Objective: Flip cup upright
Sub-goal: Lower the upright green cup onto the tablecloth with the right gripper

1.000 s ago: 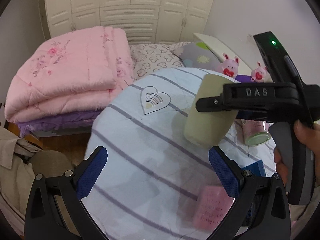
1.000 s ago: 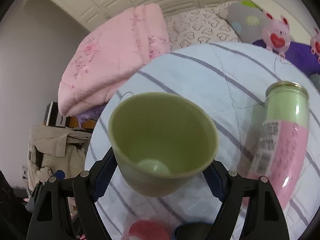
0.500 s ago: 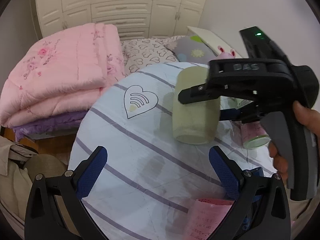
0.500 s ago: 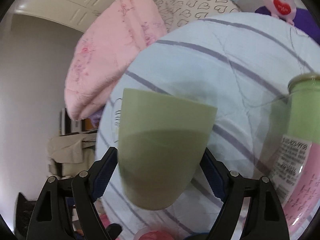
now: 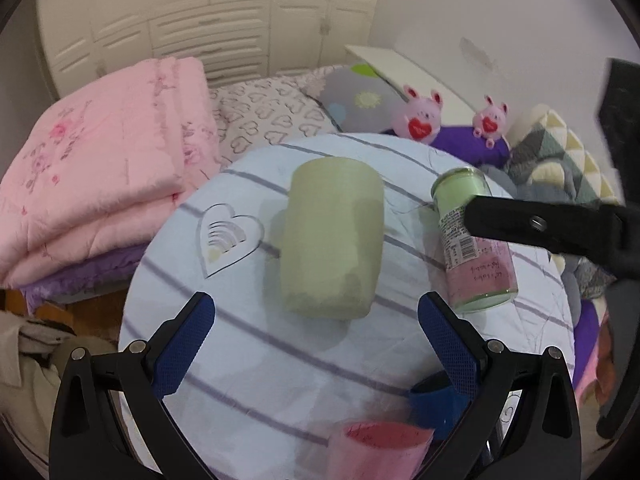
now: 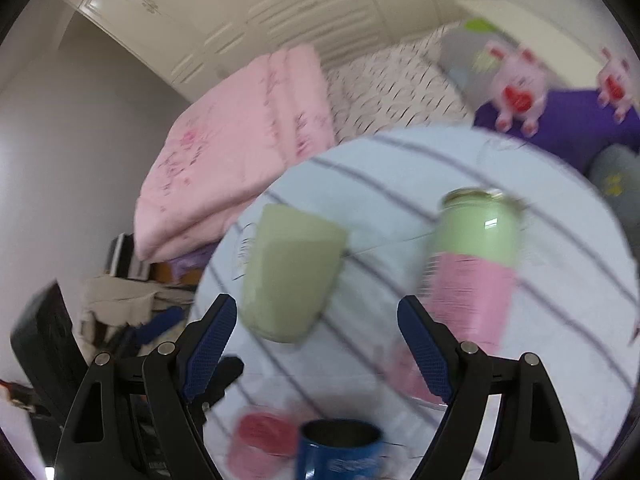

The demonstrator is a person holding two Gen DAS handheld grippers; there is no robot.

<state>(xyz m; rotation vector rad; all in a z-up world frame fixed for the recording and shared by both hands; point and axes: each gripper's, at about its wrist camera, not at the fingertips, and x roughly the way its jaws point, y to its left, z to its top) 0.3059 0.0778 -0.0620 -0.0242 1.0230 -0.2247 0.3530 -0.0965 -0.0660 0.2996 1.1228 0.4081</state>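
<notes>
The pale green cup [image 5: 332,236] stands upright on the round striped table [image 5: 248,356], free of both grippers. It also shows in the right wrist view [image 6: 290,276], left of centre and blurred. My left gripper [image 5: 316,336] is open and empty just in front of the cup. My right gripper [image 6: 316,344] is open and empty, drawn back to the right of the cup; one of its fingers [image 5: 532,222] crosses the left wrist view at the right.
A green and pink jar [image 5: 474,240] stands right of the cup, also in the right wrist view [image 6: 474,264]. A pink cup [image 5: 376,452] and a blue cup [image 6: 340,454] sit at the table's near edge. Folded pink quilts [image 5: 100,184] lie beyond on the left.
My right gripper set the green cup down upright, opened and pulled away to the right. The left gripper stayed open and shifted a little nearer the cup.
</notes>
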